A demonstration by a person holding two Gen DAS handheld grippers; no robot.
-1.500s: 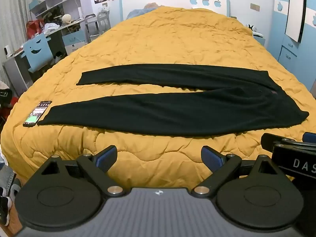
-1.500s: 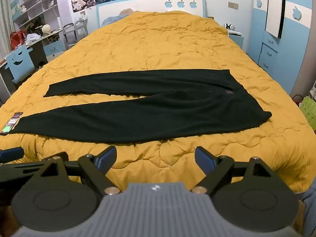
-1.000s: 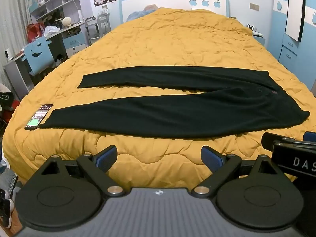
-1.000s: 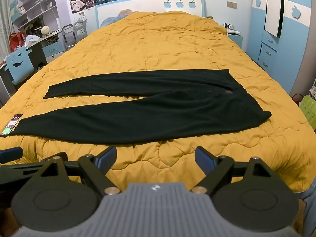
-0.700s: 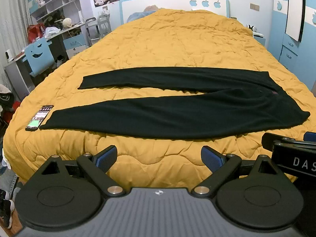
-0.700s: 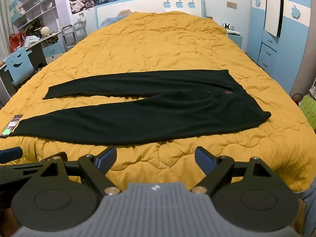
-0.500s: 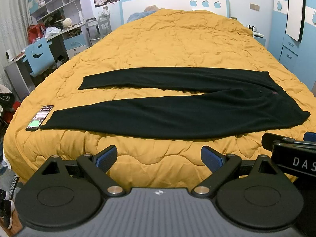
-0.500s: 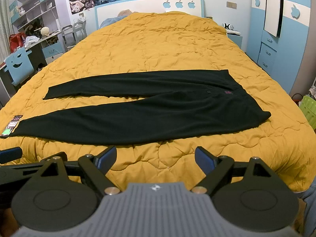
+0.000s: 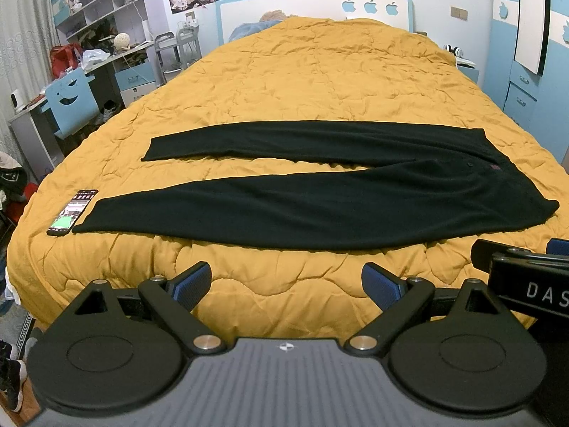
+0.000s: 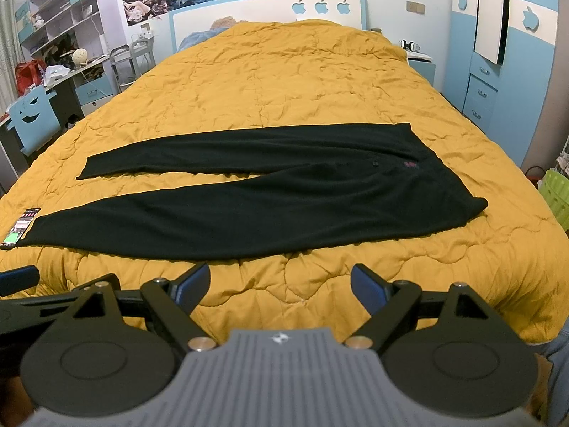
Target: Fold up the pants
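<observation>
Black pants (image 9: 320,206) (image 10: 270,210) lie flat across an orange quilt (image 9: 320,71) (image 10: 284,71), waist to the right, both legs spread apart and pointing left. My left gripper (image 9: 286,283) hangs open over the bed's near edge, short of the near leg, with nothing between its blue pads. My right gripper (image 10: 281,283) is open too, likewise empty, just short of the near leg's lower hem line. Part of the right gripper's body (image 9: 526,277) shows at the right edge of the left wrist view.
A phone (image 9: 73,211) (image 10: 19,226) with a lit screen lies on the quilt beside the near leg's cuff. A desk with a blue chair (image 9: 71,103) stands left of the bed. Blue wardrobe drawers (image 10: 480,96) and a green basket (image 10: 556,195) are on the right.
Both views have drifted very slightly; the pants sit a touch lower in the left wrist view. The pants, the phone and both grippers' openings are unchanged.
</observation>
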